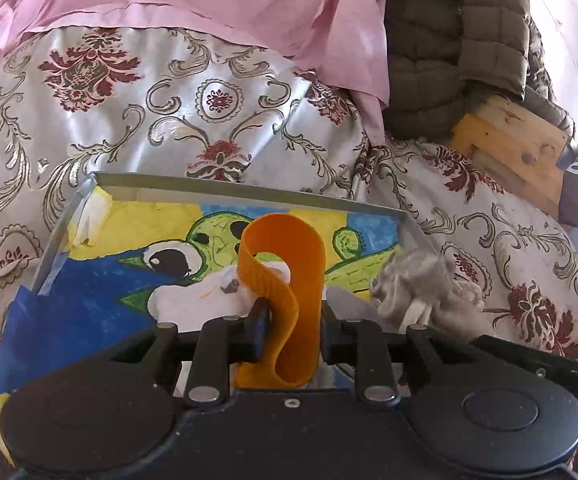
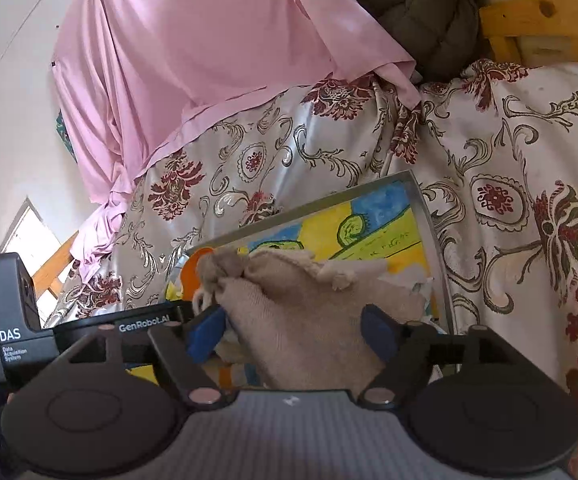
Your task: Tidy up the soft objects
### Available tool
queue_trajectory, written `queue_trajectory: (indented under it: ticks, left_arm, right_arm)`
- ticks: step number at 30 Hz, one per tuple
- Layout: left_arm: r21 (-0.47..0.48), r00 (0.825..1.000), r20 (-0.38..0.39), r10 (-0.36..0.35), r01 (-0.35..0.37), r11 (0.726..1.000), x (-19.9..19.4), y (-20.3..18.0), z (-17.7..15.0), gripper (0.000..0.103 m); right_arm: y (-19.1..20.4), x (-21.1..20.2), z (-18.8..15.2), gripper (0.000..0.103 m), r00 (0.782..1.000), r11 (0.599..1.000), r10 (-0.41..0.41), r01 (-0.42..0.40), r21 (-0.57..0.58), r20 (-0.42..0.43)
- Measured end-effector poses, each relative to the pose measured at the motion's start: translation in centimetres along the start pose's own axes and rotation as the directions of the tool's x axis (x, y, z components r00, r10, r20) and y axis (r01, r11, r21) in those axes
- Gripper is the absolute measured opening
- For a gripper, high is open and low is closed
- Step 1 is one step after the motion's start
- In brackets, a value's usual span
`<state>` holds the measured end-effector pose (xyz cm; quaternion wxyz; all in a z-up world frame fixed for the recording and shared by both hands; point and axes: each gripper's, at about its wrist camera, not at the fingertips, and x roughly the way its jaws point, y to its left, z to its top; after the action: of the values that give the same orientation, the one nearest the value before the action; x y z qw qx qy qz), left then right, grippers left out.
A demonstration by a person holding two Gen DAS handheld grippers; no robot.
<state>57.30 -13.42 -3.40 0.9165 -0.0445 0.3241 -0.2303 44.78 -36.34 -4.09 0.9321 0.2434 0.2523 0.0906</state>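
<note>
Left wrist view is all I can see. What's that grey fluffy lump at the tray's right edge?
Observer: It is a beige knit cloth, lying over the painted picture in the tray.
Operator: Is the right gripper clamping it?
Observer: Not that I can see. The right gripper has its jaws wide apart, with the cloth lying between them.
Operator: Anything else I'm missing?
Observer: A bright window shows at the far left of the right wrist view.
</note>
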Motion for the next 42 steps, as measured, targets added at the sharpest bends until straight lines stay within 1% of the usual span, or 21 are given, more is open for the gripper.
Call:
queue_trajectory:
  ticks: [2, 7, 11, 12, 19, 23, 26, 28, 35, 42]
  left_arm:
    - [0.014, 1.0, 0.0, 0.006, -0.006, 1.0, -0.4, -0.1, -0.1, 0.032]
    - [0.029, 1.0, 0.004, 0.01, -0.01, 1.0, -1.4, -0.4, -0.3, 0.046]
    - [0.034, 1.0, 0.0, 0.021, -0.021, 0.999, -1.8, -0.5, -0.6, 0.05]
    - [0.039, 1.0, 0.001, 0.024, -0.024, 0.999, -2.0, -0.5, -0.7, 0.053]
    - [0.067, 0.998, 0.008, 0.054, -0.055, 0.996, -2.9, -0.8, -1.0, 0.064]
    - [0.07, 0.997, 0.006, 0.073, -0.073, 0.995, -3.3, -0.8, -1.1, 0.066]
    - [0.066, 0.996, 0.013, 0.09, -0.091, 0.994, -3.8, -0.8, -1.1, 0.072]
    - [0.061, 0.994, 0.018, 0.104, -0.105, 0.993, -4.2, -0.8, -1.1, 0.077]
    - [0.065, 0.988, 0.028, 0.15, -0.151, 0.986, -6.2, -1.1, -1.1, 0.088]
    - [0.108, 0.98, 0.053, 0.189, -0.194, 0.975, -9.3, -2.6, -1.0, 0.096]
  right_arm:
    - [0.0, -0.2, 0.0, 0.086, 1.0, 1.0, 0.0, 0.0, 0.004, 0.003]
    - [0.1, -0.5, -0.1, 0.089, 1.0, 1.0, -0.019, 0.019, -0.006, 0.005]
    - [0.3, -0.8, -0.1, 0.09, 0.999, 0.998, -0.051, 0.051, -0.028, 0.014]
    - [0.4, -0.9, -0.1, 0.09, 0.998, 0.998, -0.057, 0.057, -0.034, 0.018]
    - [0.3, -1.5, 0.1, 0.094, 0.997, 0.997, -0.073, 0.075, -0.034, 0.037]
    - [0.4, -1.8, 0.2, 0.096, 0.996, 0.996, -0.083, 0.084, -0.04, 0.045]
    - [0.5, -2.1, 0.4, 0.097, 0.995, 0.995, -0.086, 0.089, -0.048, 0.055]
    - [0.6, -2.3, 0.4, 0.098, 0.994, 0.994, -0.088, 0.091, -0.056, 0.06]
    - [1.3, -3.3, 0.5, 0.101, 0.993, 0.992, -0.093, 0.1, -0.081, 0.077]
    - [3.0, -4.8, 0.4, 0.103, 0.991, 0.987, -0.094, 0.106, -0.122, 0.096]
